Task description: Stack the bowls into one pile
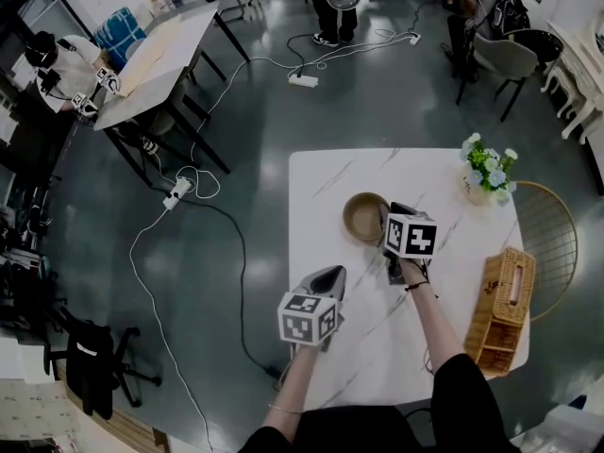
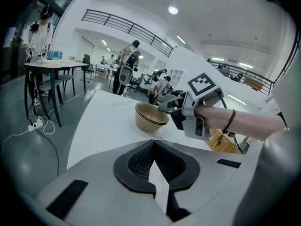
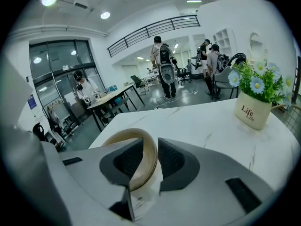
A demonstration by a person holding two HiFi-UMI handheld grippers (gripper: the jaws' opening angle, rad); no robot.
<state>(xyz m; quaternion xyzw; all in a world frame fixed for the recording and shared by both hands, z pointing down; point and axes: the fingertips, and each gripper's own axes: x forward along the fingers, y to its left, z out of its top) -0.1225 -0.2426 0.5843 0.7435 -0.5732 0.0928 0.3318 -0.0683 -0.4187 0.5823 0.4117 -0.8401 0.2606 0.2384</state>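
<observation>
Bowls (image 1: 364, 217) of tan ware sit as one pile on the white marble table (image 1: 321, 173), in its far half and left of centre; twin lines under the rim suggest one bowl nested in another. The right gripper (image 3: 150, 139) straddles the pile's near wall, one jaw inside and one outside. The jaws are narrowly apart, with a sliver of gap beside the rim, so we read the hold as slack, not clamped. The left gripper (image 2: 154, 142) hangs over the table's near side, well apart from the pile, its jaws drawn together on nothing.

We judge the stacking to be at its last step: no loose bowl shows anywhere on the table; what is left looks like the letting go. The next move calls for lifting the right gripper clear of the rim without dragging or tipping the top bowl — the inner jaw has little room.

How many bowls make the pile we cannot count; the right gripper's marker cube (image 1: 411, 235) covers the pile's right edge in the head view, and its own jaws hide the lower wall and foot. A flower pot (image 3: 253, 109) stands well apart at the far right corner; a wicker basket (image 1: 500, 310) lies along the right edge; the table's near edge runs out of sight under the person's arms (image 1: 434, 328).
</observation>
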